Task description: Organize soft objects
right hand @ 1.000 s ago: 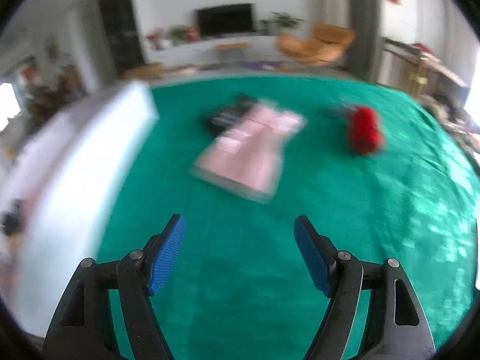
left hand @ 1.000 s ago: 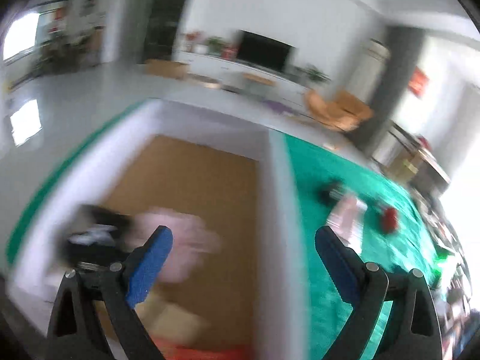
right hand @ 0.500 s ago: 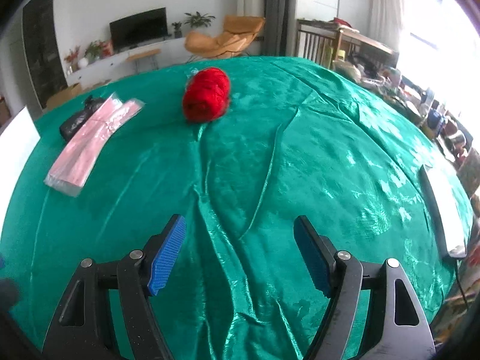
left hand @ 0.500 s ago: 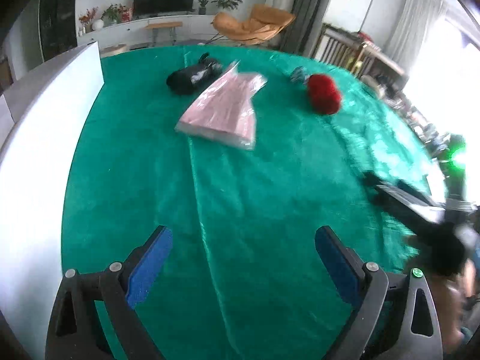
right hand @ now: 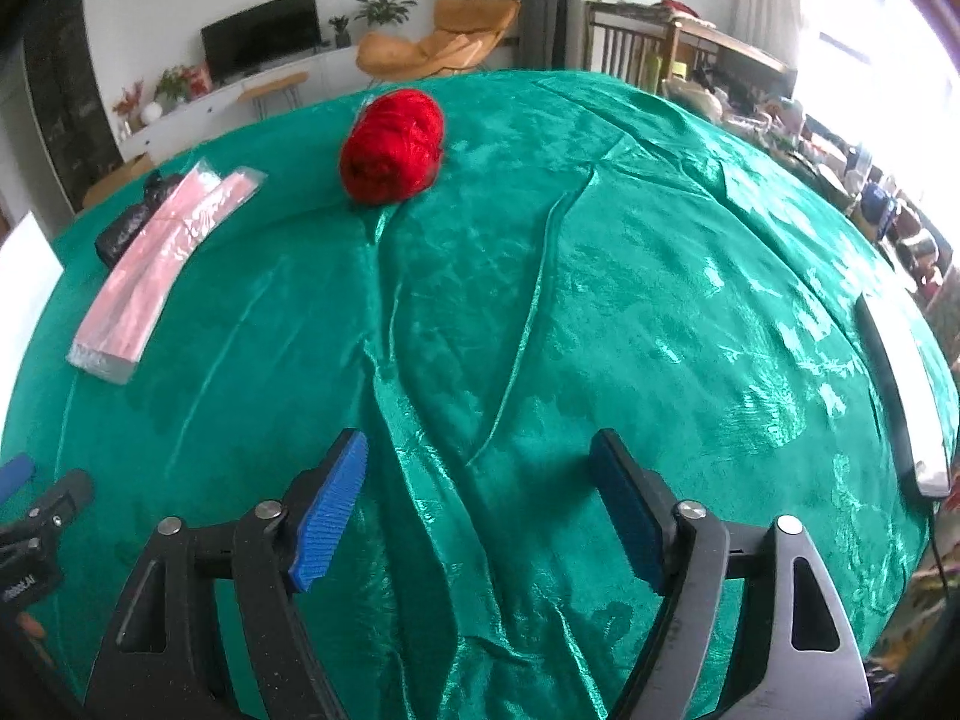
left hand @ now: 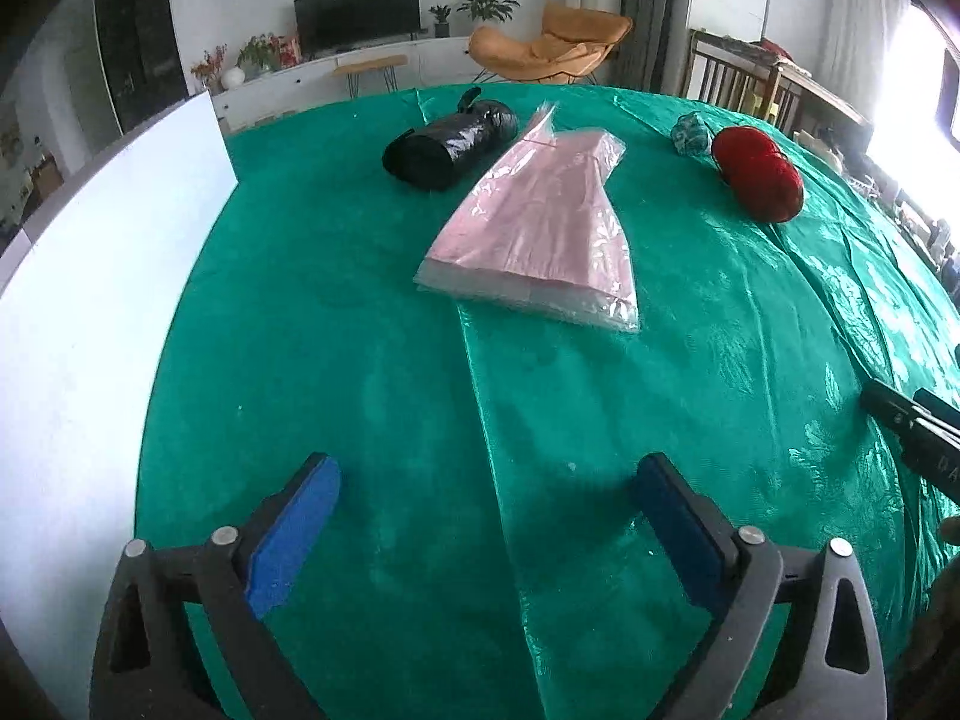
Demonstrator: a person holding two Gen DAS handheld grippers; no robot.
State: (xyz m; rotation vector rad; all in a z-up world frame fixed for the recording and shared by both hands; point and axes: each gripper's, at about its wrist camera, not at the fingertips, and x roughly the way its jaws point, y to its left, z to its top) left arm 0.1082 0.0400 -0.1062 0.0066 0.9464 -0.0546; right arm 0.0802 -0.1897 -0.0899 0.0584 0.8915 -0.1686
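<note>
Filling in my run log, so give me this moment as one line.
left tool: open, empty | right tool: open, empty | on green cloth: pink packet, black bag, red yarn

The left gripper (left hand: 483, 495) has its two blue pads wide apart, with nothing between them. The right gripper (right hand: 480, 474) is the same, wide apart and holding nothing. Both point forward, side by side, low and near.

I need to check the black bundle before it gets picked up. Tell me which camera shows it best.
The left wrist view: the black bundle lies in full sight, glossy and rolled, beside the pink packet. The right wrist view shows only its dark end near the left edge, mostly hidden behind that packet.
</note>
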